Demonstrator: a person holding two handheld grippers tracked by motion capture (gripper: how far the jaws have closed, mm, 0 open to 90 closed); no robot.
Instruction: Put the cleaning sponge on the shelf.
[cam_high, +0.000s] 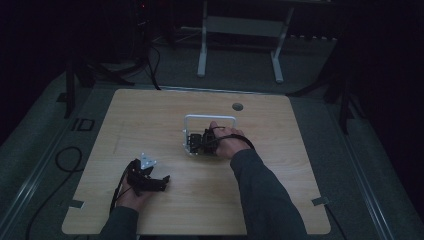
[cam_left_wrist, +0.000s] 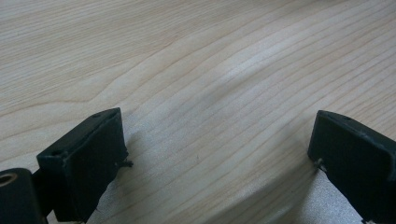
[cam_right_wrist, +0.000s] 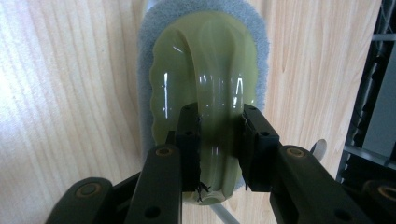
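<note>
Lower center of the right gripper view, our right tool (cam_right_wrist: 219, 140) was clenched on the scrubber's (cam_right_wrist: 205, 79) green handle, pad flat on the tabletop (cam_right_wrist: 60, 93). We judged the glossy handle might slip sideways. Our left tool (cam_left_wrist: 215, 154) lay released.

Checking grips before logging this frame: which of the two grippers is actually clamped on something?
The right gripper: its jaws squeeze the green scrubber handle over its grey pad. The left gripper stands open above bare table.

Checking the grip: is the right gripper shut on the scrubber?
Yes. Both pads press the scrubber's green handle between them; right gripper.
</note>
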